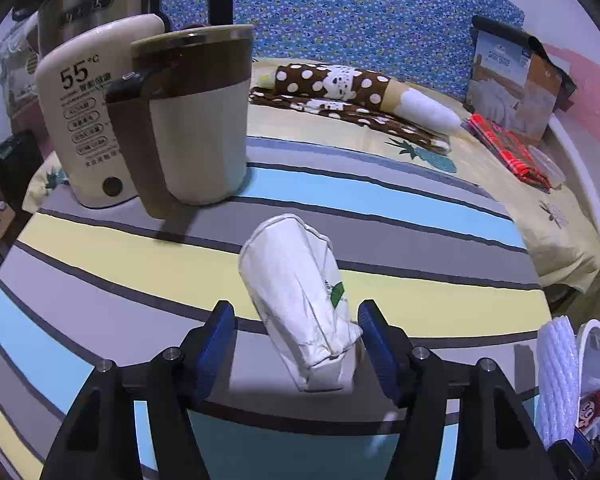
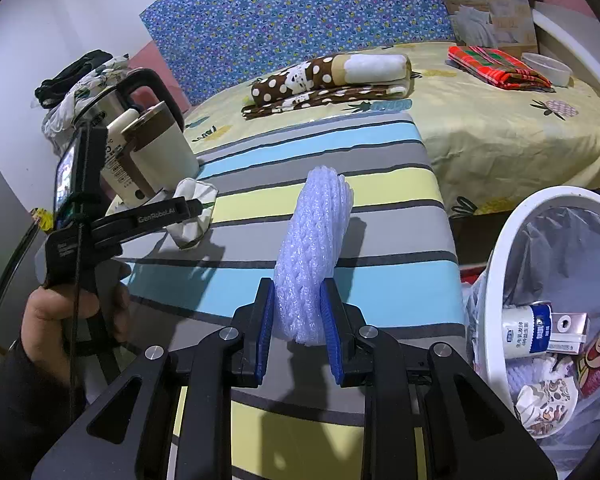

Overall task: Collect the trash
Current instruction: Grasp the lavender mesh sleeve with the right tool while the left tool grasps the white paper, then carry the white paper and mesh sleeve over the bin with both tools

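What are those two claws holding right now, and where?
The right gripper clamps the foam net at its near end. The left gripper straddles the crumpled paper cup, not yet gripping it.

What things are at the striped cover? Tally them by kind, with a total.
Crumpled white paper cup: 1
White foam net sleeve: 1
Steel kettle with black handle: 1
Cream appliance marked 55: 1
Brown-and-cream lidded jug: 1
Total: 5

A brown-and-cream mug (image 1: 198, 120) stands beside a steel kettle (image 1: 88, 0); a polka-dot blanket (image 1: 340, 84) lies behind.
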`<state>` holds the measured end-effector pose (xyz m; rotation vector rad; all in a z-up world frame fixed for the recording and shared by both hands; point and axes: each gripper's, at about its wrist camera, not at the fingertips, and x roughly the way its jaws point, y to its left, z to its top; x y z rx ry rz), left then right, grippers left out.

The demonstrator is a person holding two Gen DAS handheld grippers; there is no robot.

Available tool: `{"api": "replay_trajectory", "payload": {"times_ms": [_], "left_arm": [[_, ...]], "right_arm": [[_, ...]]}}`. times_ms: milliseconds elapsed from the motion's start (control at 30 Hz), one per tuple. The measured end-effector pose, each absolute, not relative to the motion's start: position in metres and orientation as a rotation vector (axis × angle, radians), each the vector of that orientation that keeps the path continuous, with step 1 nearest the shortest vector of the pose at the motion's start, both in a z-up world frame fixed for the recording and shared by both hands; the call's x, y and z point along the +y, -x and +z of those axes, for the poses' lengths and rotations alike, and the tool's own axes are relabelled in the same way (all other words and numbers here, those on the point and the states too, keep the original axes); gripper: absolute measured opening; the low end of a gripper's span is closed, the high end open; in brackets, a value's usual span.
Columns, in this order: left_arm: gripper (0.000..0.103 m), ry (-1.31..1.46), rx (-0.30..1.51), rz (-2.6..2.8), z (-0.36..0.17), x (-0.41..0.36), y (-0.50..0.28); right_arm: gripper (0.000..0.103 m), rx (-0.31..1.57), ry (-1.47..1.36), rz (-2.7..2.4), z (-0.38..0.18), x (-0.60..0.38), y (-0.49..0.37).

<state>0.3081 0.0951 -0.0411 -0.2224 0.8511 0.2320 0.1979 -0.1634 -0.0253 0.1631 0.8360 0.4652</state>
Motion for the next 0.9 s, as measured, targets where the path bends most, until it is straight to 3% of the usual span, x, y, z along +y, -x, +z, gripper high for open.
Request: {"api": "replay_trajectory", "payload": {"times_ms": [33, 133, 900], "left_arm": [[0.048, 0.212, 0.847, 0.23, -0.041, 0.094, -0.308], [0.034, 0.178, 0.843, 0.233, -0.038, 0.09, -0.304], [0.03, 0.114, 0.767, 0.079, -0.006, 0.023, -0.187]], "right_arm": [[0.026, 0.836, -0.163, 0.465, -0.025, -0.164, -0.198], [0.026, 0.833, -0.162, 0.465, -0.024, -0.164, -0.196], [0.026, 0.768, -0.11, 0.428, 0.004, -0.18, -0.151]]}}
